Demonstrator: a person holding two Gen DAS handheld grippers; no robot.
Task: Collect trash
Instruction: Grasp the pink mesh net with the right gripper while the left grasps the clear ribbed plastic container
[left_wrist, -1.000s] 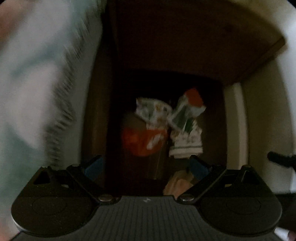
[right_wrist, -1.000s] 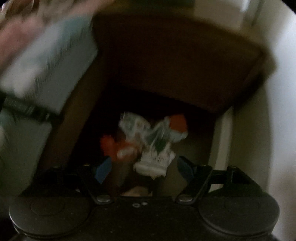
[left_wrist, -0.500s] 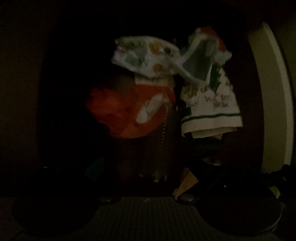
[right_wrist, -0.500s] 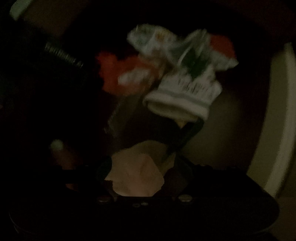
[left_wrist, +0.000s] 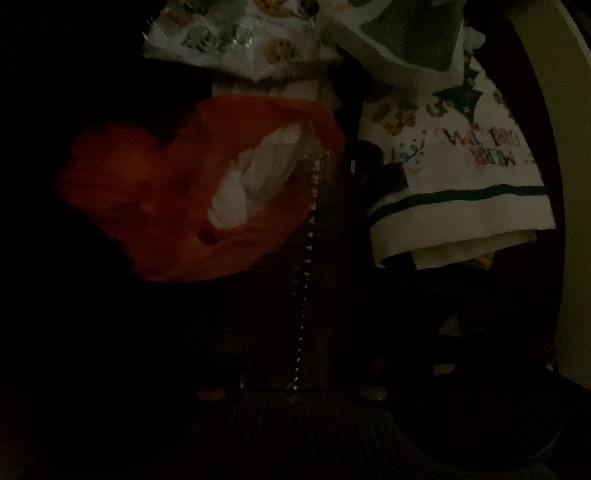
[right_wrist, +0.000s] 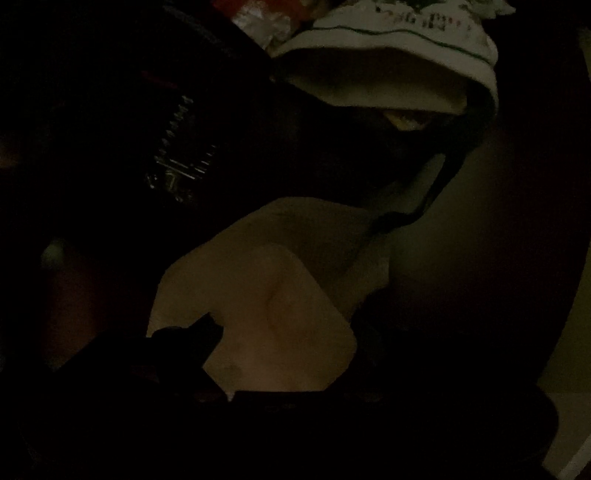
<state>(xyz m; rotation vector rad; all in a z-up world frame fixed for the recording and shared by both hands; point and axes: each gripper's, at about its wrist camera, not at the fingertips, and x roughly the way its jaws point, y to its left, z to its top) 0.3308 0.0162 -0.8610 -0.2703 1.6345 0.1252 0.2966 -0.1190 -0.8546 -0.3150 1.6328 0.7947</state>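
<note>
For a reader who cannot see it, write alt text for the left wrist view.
Crumpled orange paper with white tissue inside fills the dark centre, beside a holiday-print napkin at right and a cookie-print napkin above.

Crumpled party trash in a dark recess

An orange napkin (left_wrist: 173, 206) with a white wad inside lies ahead-left of the left claw; Christmas-print napkins (left_wrist: 454, 192) lie ahead-right. A tan paper scrap (right_wrist: 266, 306) sits right at the right claw's fingers.

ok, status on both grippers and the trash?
Left gripper dark, state unclear. Right gripper around the tan paper, closure unclear. Orange wrapper and printed napkin ahead.
</note>
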